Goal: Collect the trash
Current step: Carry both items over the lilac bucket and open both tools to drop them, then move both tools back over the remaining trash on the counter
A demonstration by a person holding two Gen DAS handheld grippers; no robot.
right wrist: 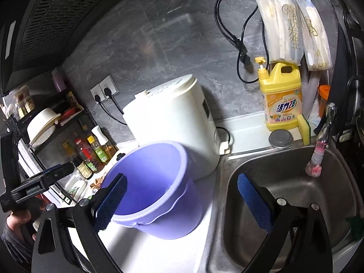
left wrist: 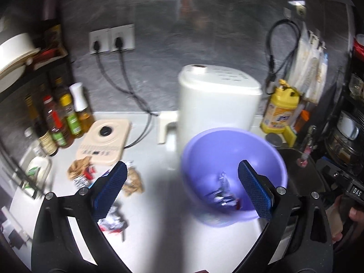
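Observation:
A purple bucket (left wrist: 227, 150) stands on the white counter with several wrappers (left wrist: 224, 195) lying in its bottom. My left gripper (left wrist: 182, 175) hangs wide open above its near left rim, nothing between the pads. Loose trash lies to the left: brown crumpled paper (left wrist: 78, 167), another brown wad (left wrist: 134, 183), a silver wrapper (left wrist: 80, 180) and a white-and-red wrapper (left wrist: 113, 223). In the right wrist view my right gripper (right wrist: 182, 182) is open; its left finger (right wrist: 111, 200) overlaps the bucket's (right wrist: 157, 188) near rim, the right finger is over the sink (right wrist: 295, 188).
A white appliance (left wrist: 216, 100) stands right behind the bucket. Oil and sauce bottles (left wrist: 61, 122) and a cream scale (left wrist: 104, 141) crowd the left. Yellow detergent (right wrist: 282, 95), a sponge (right wrist: 304, 129) and a faucet brush (right wrist: 318, 159) border the sink. A hand (right wrist: 16, 223) holds the left gripper.

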